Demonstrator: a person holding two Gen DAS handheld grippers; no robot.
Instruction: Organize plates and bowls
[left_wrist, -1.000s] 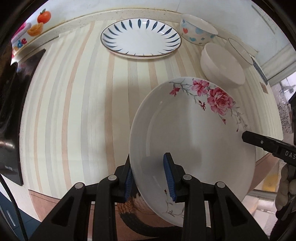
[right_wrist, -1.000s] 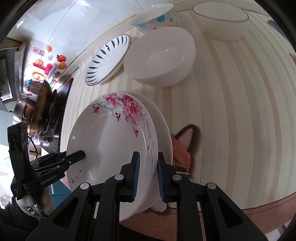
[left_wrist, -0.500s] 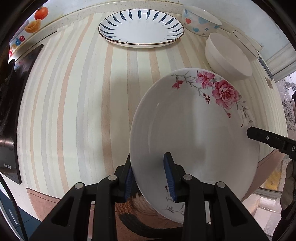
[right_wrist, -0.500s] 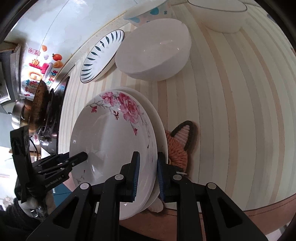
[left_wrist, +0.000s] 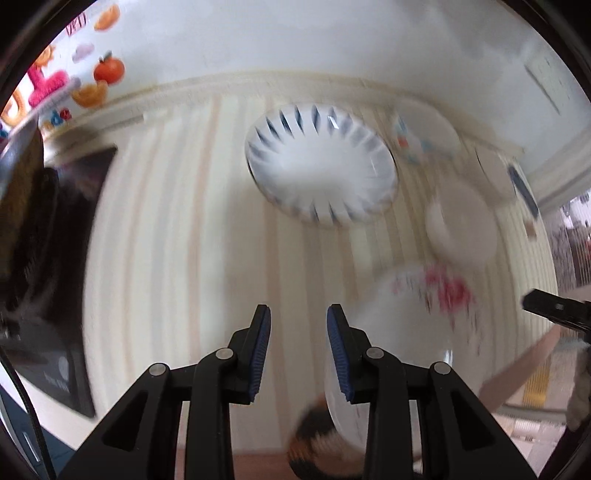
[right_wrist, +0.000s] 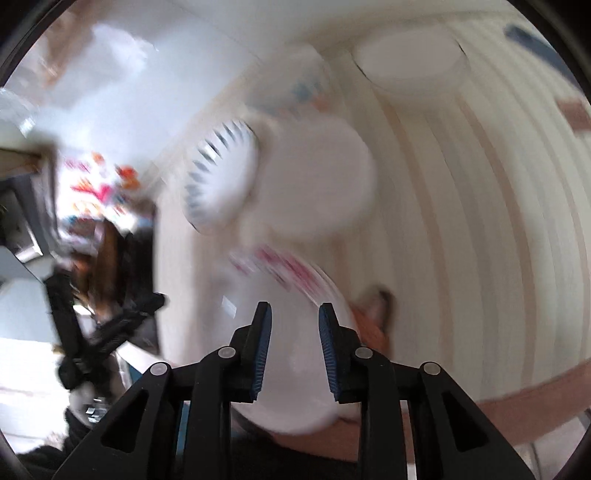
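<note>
Glossy ceramic floral plate (left_wrist: 406, 332), ribbed blue fingers (left_wrist: 338, 354)

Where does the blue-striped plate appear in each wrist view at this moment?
Left wrist: the blue-striped plate is upper centre, beyond the open left gripper.
Right wrist: the plate is left of centre, blurred, partly behind a plain white bowl.
Shared landmark: the rose-patterned plate near the counter's front edge.

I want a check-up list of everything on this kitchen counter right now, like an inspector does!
Surface: striped counter, blurred by motion.
Job's things: rose plate at the near edge; blue-dash plate farther back; white bowl, spotted bowl.
Clutter: orange knitted mat under the rose plate.
Grippers: left gripper open, empty; right gripper open, over the rose plate.
Cables: nothing seen.
Surroundings: fruit stickers on wall; black stove.
</note>
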